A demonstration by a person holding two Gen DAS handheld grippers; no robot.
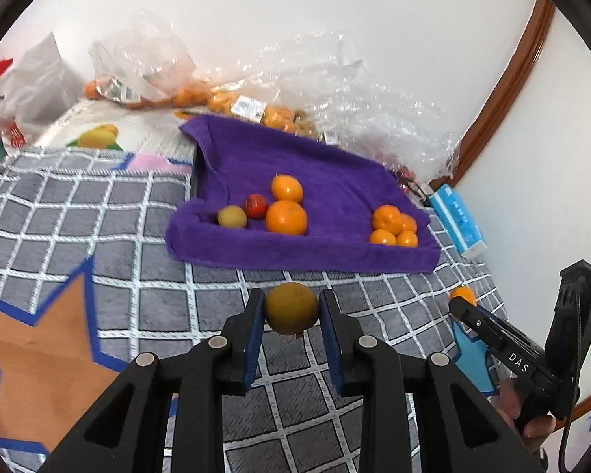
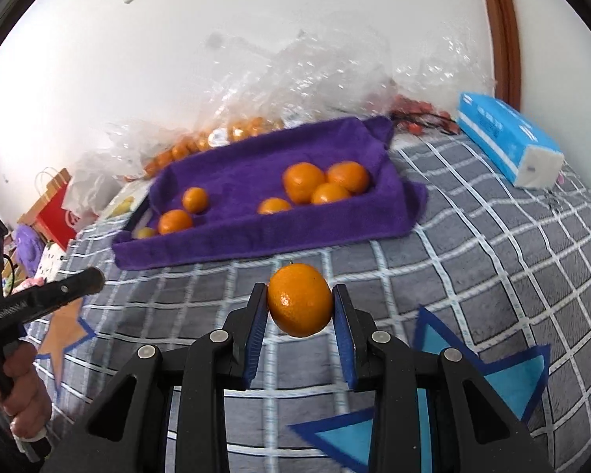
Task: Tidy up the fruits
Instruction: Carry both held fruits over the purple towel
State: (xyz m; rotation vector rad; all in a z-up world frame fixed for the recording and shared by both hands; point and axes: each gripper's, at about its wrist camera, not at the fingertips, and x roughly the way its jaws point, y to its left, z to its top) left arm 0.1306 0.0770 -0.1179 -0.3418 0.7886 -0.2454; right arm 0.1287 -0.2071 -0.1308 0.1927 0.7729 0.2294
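I have a fruit in each gripper. My left gripper (image 1: pixel 291 309) is closed on a dull yellow-green fruit (image 1: pixel 291 307), pads pressing its two sides, held above the checked blanket (image 1: pixel 145 236) just short of the purple towel (image 1: pixel 295 157). My right gripper (image 2: pixel 299 307) is clamped the same way on a bright orange (image 2: pixel 299 300), also in the air on the near side of the towel.

The towel is my landmark. At its left end sits a mixed group: a small yellow fruit (image 1: pixel 232 216), a red one (image 1: pixel 255 205) and two oranges (image 1: pixel 285 205). At its right end lies a pile of small oranges (image 1: pixel 394 226). I judge the sorting goes by kind, so my orange belongs with the right pile and the yellow-green fruit beside the yellow one at the left.

To do this well I should carry each fruit over the towel's raised near edge, lower it until it rests on the cloth, and only then ease the pads apart. Round fruit rolls, so I want it nestled against its neighbours without knocking the pile loose. The grip looks to sit across the widest part of each fruit, which is good.

Behind the towel, against the wall, lie crumpled clear plastic bags (image 1: pixel 295 75) with more oranges inside; to its right a blue tissue pack (image 2: pixel 508 146). Neither blocks my path. The towel's near fold is the only thing to clear.
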